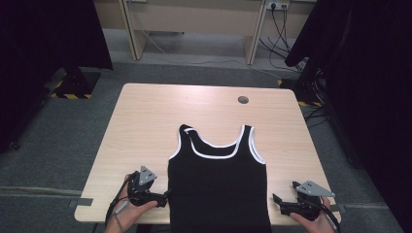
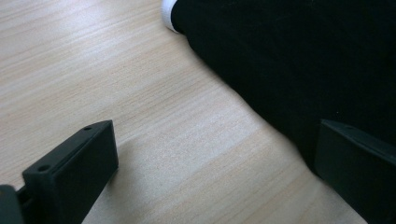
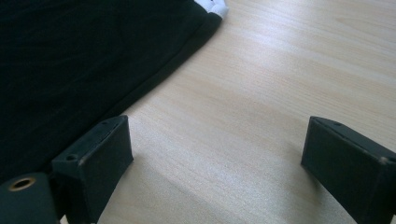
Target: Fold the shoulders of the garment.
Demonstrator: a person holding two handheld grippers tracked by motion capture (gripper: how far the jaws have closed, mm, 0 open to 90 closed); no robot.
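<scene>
A black tank top (image 1: pixel 218 179) with white trim lies flat on the wooden table (image 1: pixel 145 116), its neck toward the far side and its hem over the near edge. My left gripper (image 1: pixel 165 196) rests on the table at the top's left side seam, open, its jaws wide with bare wood between them and one jaw at the black cloth (image 2: pixel 299 60). My right gripper (image 1: pixel 277 203) sits at the right side seam, open too, with one jaw next to the cloth's edge (image 3: pixel 93 60) and nothing held.
A round grommet hole (image 1: pixel 243 100) is near the table's far edge. Black curtains stand at both sides; desk legs and cables (image 1: pixel 282 29) lie beyond the table. Bare wood extends left, right and beyond the top.
</scene>
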